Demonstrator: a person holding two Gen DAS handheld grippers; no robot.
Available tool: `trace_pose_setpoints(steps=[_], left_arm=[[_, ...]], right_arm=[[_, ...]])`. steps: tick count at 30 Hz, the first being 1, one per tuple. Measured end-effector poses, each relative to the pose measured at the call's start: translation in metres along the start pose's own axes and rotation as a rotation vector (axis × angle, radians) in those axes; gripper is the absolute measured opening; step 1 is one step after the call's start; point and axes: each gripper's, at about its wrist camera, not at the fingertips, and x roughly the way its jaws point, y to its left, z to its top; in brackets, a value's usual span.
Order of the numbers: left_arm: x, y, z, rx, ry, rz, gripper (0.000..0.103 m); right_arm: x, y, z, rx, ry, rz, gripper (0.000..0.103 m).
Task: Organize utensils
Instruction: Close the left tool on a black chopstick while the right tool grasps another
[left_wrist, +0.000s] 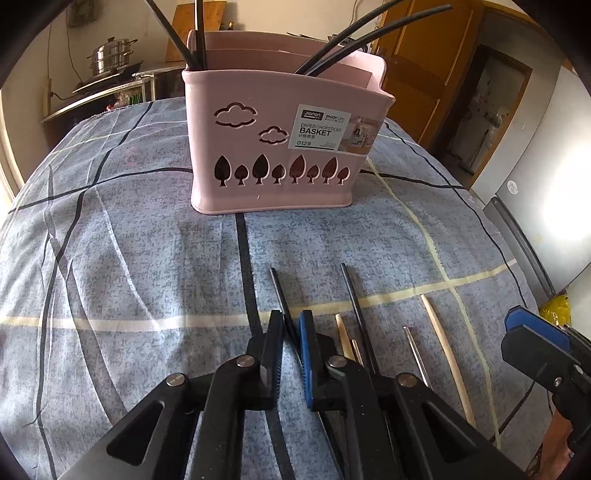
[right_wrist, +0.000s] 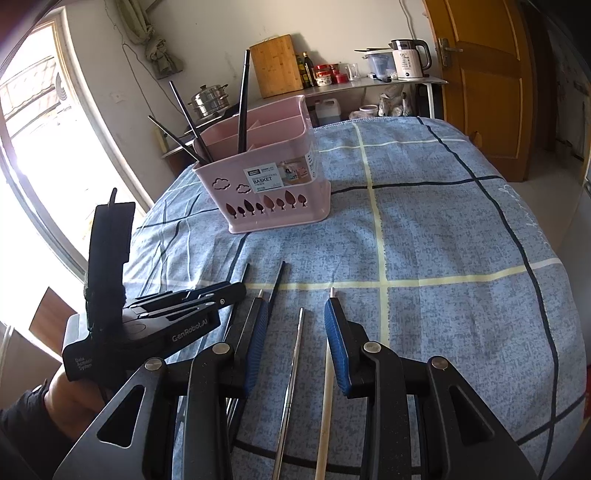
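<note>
daylight from window, blown out | sharp | edges bowed, perhaps vignetted

Glossy pink plastic basket – matt woven cloth beneath.

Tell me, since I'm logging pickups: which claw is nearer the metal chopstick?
Right. The right claw straddles the metal chopstick, not gripping it; the left claw sits beside, shut on a black chopstick.

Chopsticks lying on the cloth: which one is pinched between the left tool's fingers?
The leftmost black chopstick. The left gripper is shut on it; the other black chopstick, metal stick and pale wooden sticks lie free.
</note>
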Motion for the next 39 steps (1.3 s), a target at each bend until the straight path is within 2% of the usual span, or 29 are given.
trace_pose_setpoints(steps=[7,10,15,23,25,30,39], left_arm=[[-0.007,0.015,-0.004,0.023,0.006,0.029,0.005],[-0.013,0.032,-0.007,-0.002,0.003,0.047,0.005],[-0.022,0.054,-0.010,-0.039,-0.004,0.066,0.005],[-0.026,0.079,-0.008,-0.085,0.004,0.101,0.005],[-0.026,0.084,-0.006,-0.099,0.013,0.088,0.005],[-0.023,0.083,0.001,-0.062,0.045,0.096,0.006],[-0.014,0.068,0.010,0.030,0.088,0.139,0.007]], right_arm=[[0.017,0.008,0.006,-0.011,0.033,0.009,0.032],[0.029,0.011,0.009,-0.016,0.056,0.015,0.031],[0.060,0.018,0.015,-0.027,0.120,0.014,0.023],[0.098,0.025,0.025,-0.053,0.198,-0.028,0.021],[0.105,0.027,0.027,-0.059,0.210,-0.042,0.019],[0.111,0.034,0.030,-0.102,0.231,-0.096,0.010],[0.114,0.045,0.031,-0.173,0.276,-0.150,0.010]])
